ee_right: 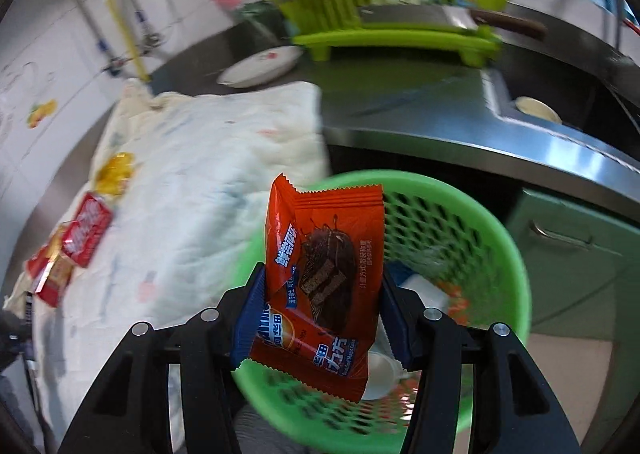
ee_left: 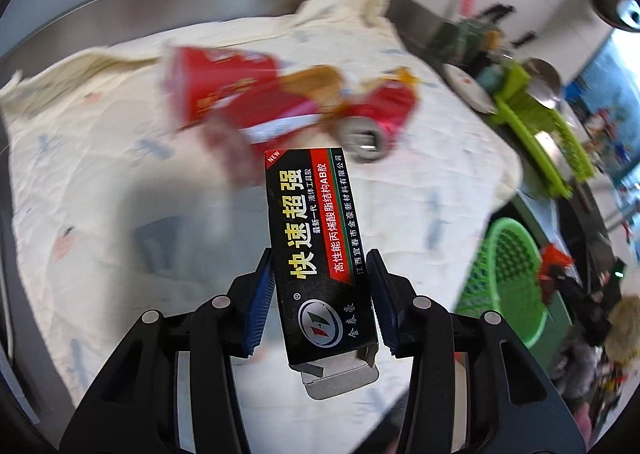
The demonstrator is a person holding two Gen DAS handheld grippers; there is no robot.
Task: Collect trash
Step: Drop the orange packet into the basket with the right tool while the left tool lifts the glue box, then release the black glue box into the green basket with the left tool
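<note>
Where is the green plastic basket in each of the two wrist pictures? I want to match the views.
Left wrist: the green basket sits at the right edge, beyond the corner of the cream cloth.
Right wrist: the green basket fills the lower centre, right behind the orange wrapper held in the right tongs.
Shared landmark: the lime-green dish rack on the steel counter.

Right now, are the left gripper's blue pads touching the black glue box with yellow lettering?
Touching. The left wrist view shows both blue pads pressed against the sides of the black glue box, held clear of the cloth.
</note>
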